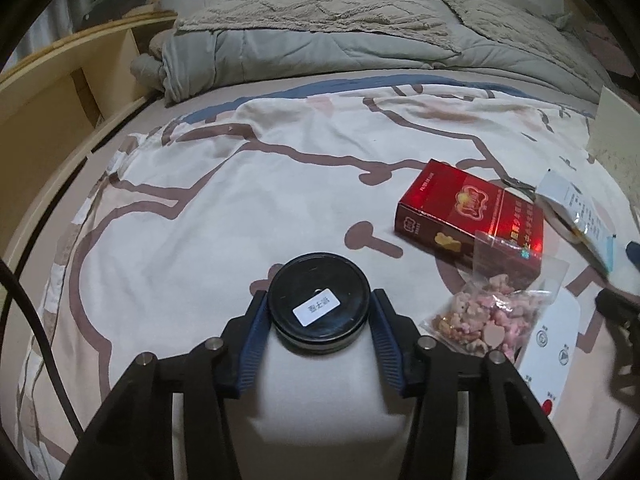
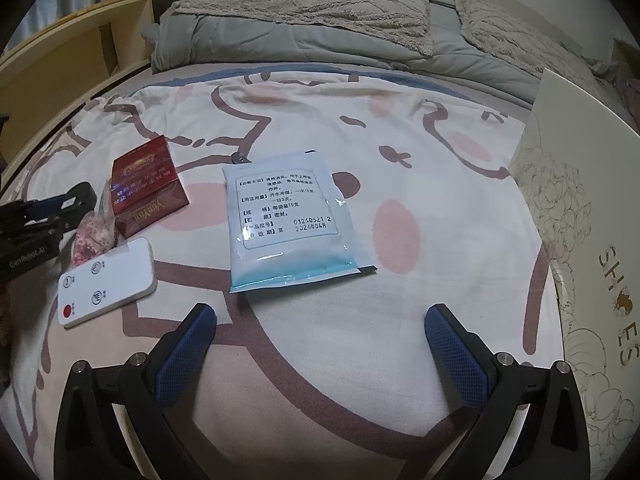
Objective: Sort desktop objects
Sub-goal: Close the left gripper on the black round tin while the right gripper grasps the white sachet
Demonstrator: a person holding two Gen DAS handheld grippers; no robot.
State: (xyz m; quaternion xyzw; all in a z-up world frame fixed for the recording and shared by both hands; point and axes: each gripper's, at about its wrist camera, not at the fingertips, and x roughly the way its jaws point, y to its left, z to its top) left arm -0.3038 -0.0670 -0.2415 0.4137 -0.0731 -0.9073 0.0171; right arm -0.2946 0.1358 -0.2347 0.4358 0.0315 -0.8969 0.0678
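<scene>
My left claw (image 1: 319,309) grips the black tin (image 1: 319,302) on the bedsheet (image 1: 200,220). My right claw (image 2: 320,344) hangs released, just short of the sachet (image 2: 288,220).

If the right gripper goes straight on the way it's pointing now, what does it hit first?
Most likely the white-and-blue sachet, which lies flat straight ahead of the open right gripper. Only bare bedsheet shows between them. Because the gripper tilts downward, it might touch the sheet just short of the sachet; depth is hard to judge.
</scene>
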